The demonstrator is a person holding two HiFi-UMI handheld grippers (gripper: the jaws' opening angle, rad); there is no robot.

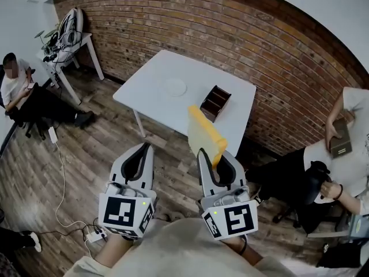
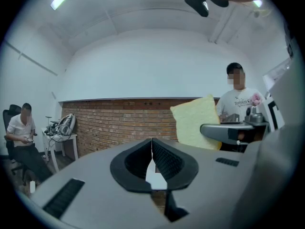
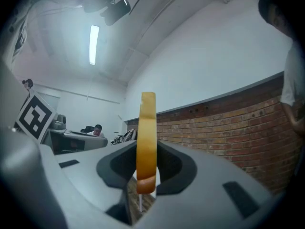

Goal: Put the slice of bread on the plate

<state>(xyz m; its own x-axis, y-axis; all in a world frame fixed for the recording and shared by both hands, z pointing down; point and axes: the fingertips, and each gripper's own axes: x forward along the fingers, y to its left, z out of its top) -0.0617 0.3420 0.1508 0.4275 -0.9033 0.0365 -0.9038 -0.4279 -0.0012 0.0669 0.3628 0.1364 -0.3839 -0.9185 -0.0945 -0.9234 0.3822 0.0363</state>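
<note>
Bread slice point(image 1: 204, 133) stands upright in the air, pinched by its lower edge between the two jaws of the right gripper point(image 1: 211, 156). In the right gripper view it shows edge-on – a thin yellow strip with a browner crust at the bottom – and the black pads press on it from both sides. The slice is over the wooden floor point(image 1: 86, 166), in front of the white table point(image 1: 236, 100) and not touching it.

The left gripper point(image 1: 144, 149) is held level just beside the right one, on its left. Its jaws are pressed together at the tips and nothing is between them.

On the table a round white plate point(image 1: 174, 87) lies near the middle, bare, well apart from the slice. A dark wooden box point(image 1: 215, 103) with compartments sits to the right of the plate, closer to the slice. Behind the table runs a brick wall point(image 1: 190, 22) – one person sits at the far left of the room, another at the right.
</note>
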